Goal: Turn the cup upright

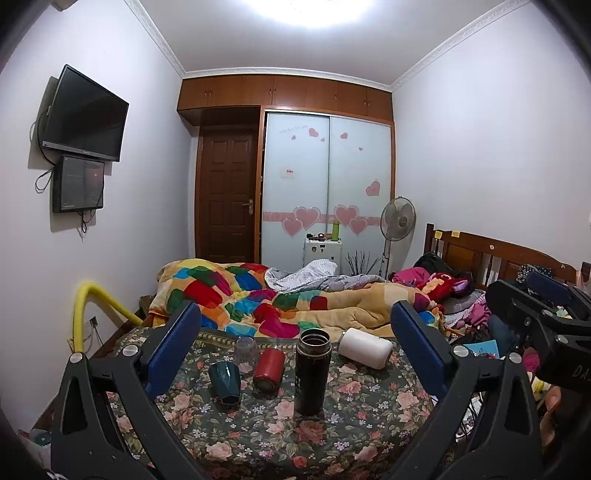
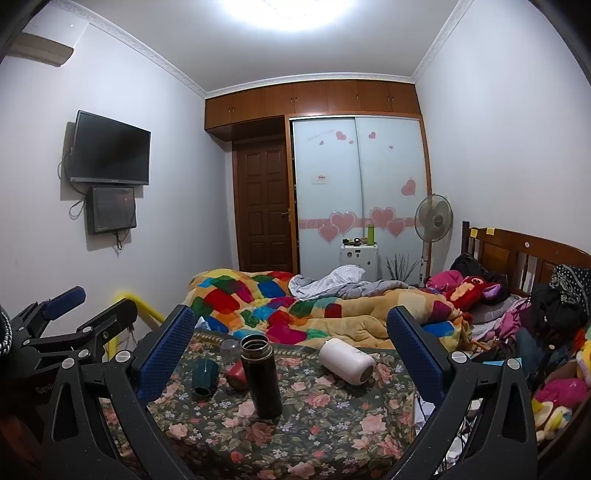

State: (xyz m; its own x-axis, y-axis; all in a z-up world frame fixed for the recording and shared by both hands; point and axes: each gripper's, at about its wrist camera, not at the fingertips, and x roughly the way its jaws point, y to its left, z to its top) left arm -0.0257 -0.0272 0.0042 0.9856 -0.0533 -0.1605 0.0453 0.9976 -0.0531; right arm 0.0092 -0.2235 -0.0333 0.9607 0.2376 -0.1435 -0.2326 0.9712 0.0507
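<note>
Flask (image 1: 312, 373) upright mid-cloth; white cup (image 1: 365, 348) lying behind; red cup (image 1: 269, 369) beside.

Bedroom interior. Pale walls (image 1: 480, 166) under a bright ceiling light (image 1: 310, 11). Far wall: dark wooden door (image 1: 227, 199), sliding wardrobe (image 1: 328, 177) with pink hearts, overhead cupboards (image 1: 284, 92). Left wall: mounted television (image 1: 86, 114). Standing fan (image 1: 398, 219) beside wooden headboard (image 1: 495, 254); patchwork quilt (image 1: 258, 295) on the bed.
</note>
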